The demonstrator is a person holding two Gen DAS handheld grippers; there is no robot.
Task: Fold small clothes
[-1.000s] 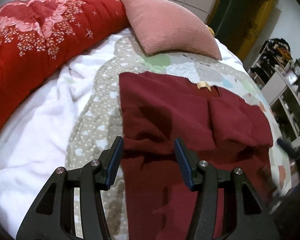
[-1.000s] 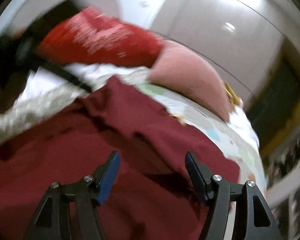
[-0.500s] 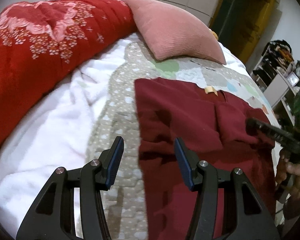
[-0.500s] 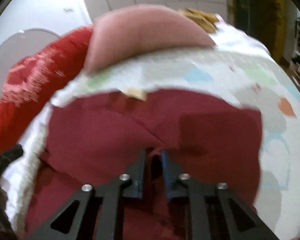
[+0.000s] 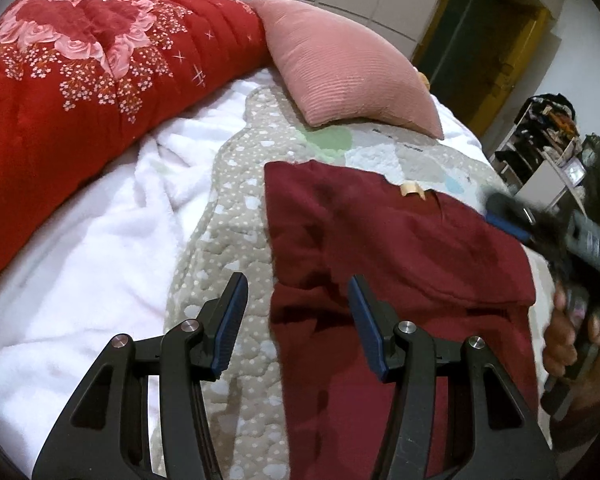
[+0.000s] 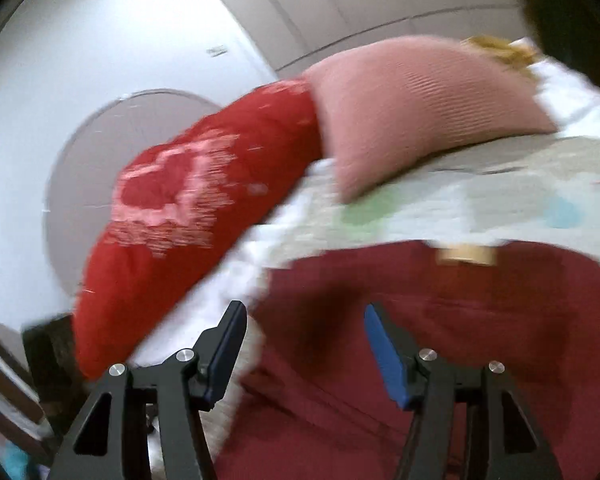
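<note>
Reopening right tongs (image 6: 304, 344) swung aside; left tongs (image 5: 296, 320), spread, alone show hand (image 5: 572, 340).

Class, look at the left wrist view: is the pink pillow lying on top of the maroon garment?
No. The pink pillow rests farther up the bed, with a strip of patterned quilt showing between it and the maroon garment.

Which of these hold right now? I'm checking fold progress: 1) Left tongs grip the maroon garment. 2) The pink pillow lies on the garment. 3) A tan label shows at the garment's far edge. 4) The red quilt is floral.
1) False: the left tongs stand open above the maroon garment, gripping nothing.
2) False: the pink pillow lies beyond it, apart, on the patterned bedspread.
3) True: the tan label sits there.
4) True: the red quilt bears pink roses.
</note>
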